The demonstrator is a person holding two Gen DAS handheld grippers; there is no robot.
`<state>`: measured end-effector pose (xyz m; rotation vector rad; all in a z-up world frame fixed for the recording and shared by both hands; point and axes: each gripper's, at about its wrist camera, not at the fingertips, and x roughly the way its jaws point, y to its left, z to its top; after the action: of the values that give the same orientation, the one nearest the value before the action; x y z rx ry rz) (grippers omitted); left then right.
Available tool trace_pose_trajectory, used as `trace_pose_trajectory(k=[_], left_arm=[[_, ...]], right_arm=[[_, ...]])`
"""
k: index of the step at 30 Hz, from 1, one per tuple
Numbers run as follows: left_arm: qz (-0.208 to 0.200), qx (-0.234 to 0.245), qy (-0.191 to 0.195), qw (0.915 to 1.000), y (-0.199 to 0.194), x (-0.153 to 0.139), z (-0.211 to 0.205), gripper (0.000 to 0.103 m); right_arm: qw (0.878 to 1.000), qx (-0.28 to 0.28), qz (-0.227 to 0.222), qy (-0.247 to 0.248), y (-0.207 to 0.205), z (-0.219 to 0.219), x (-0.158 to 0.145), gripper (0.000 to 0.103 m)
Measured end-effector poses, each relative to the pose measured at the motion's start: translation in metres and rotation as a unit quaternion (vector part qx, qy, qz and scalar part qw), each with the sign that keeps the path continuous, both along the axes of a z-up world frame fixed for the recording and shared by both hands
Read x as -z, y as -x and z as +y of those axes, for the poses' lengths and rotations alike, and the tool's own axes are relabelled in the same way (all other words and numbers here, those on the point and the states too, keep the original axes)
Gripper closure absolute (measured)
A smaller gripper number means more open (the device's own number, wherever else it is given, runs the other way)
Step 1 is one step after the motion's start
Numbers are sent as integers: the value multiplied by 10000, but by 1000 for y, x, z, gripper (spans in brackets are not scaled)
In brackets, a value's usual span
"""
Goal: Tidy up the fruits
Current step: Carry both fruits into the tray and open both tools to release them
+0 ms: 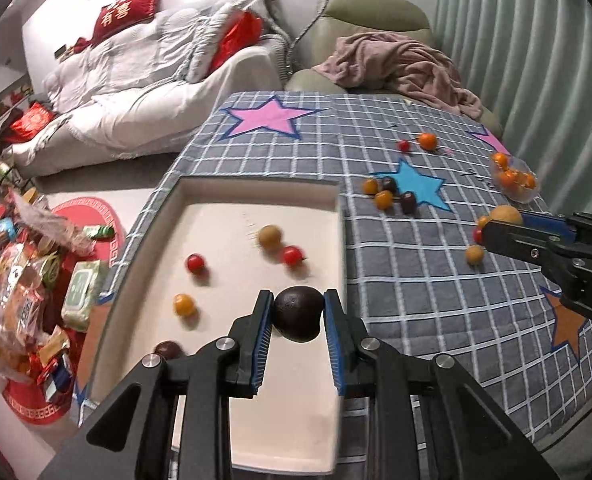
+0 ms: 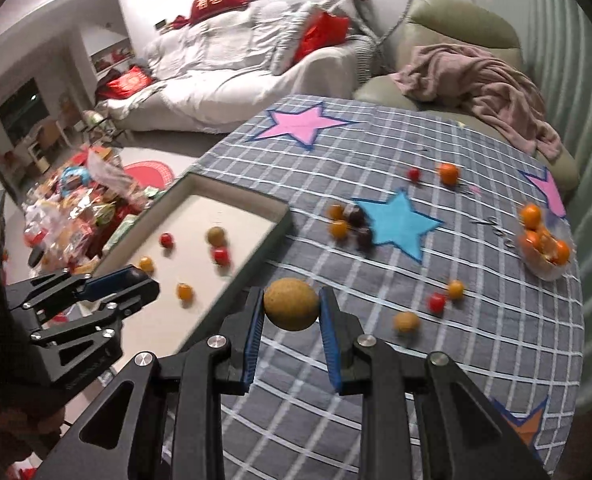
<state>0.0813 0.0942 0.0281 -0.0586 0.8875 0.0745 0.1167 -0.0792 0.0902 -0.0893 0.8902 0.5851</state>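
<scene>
A dark plum (image 1: 298, 313) sits clamped between the pads of the left hand-held gripper (image 1: 298, 316), low in the frame's centre and above the white tray (image 1: 256, 196), which already has several small fruits in it. The right hand-held gripper (image 2: 291, 310) holds a tan fruit (image 2: 291, 309) over the checked cloth (image 2: 476, 360) on the counter, just right of the tray's edge. To place well, each fruit should probably be lowered close to the tray floor before release, away from the loose ones, so nothing rolls.
</scene>
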Motion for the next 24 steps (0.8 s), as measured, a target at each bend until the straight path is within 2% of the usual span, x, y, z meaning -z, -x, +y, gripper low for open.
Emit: trace_pose_trajectory(k=[8,24], left_arm=[[119,-214,-35,9997,9,18,30,76],[538,-211,-72,9983,5,60,40,76]], right_arm=[[9991,-403,142,38,5,51,7,73],[9952,-668,676,222,-10,106,50,73]])
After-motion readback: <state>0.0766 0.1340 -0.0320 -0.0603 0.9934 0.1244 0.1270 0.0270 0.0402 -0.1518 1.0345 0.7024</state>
